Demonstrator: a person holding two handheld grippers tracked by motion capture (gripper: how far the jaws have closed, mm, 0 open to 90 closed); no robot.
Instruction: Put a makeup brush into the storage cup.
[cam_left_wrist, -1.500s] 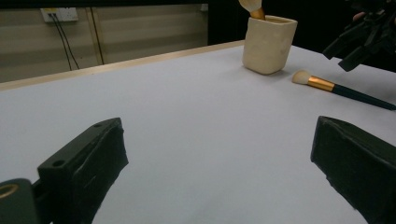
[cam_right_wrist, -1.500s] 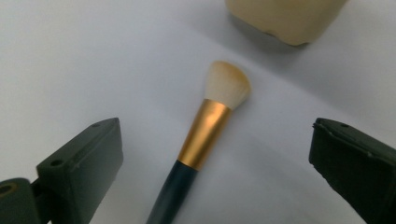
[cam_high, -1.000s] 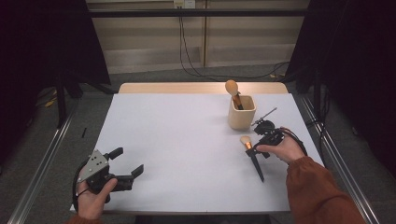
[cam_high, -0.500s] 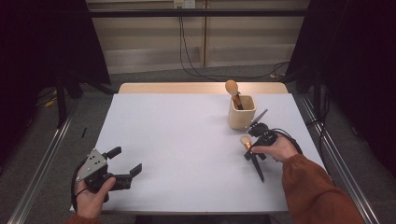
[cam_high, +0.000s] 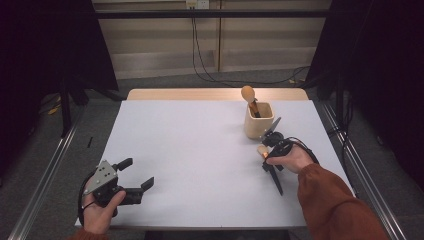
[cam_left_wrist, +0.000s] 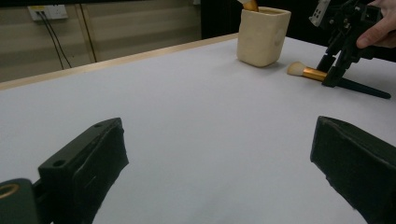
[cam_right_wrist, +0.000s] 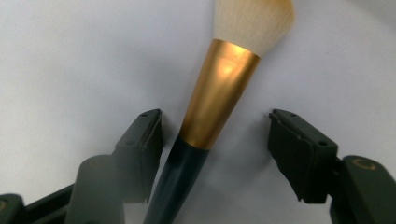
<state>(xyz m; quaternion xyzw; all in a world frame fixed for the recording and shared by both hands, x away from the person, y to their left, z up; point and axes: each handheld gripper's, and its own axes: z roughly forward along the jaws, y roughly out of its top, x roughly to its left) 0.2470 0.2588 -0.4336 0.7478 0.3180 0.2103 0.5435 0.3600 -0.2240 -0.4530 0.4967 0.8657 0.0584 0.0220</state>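
White table (cam_high: 200, 150), wood strip along its far edge, stood on grey floor before a pale panelled wall. Makeup brush (cam_high: 270, 167) lay flat at right, near the cream holder (cam_high: 259, 121). Right gripper (cam_right_wrist: 215, 140) straddled its gold ferrule, jaws apart, unclamped; left gripper (cam_high: 136, 175), near-left, gaped wide, empty.

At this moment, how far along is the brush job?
One wooden utensil already stands in the cup. The right gripper straddles the makeup brush, jaws open, brush flat on the table. Closing, lifting and probably placing it in the cup remain.
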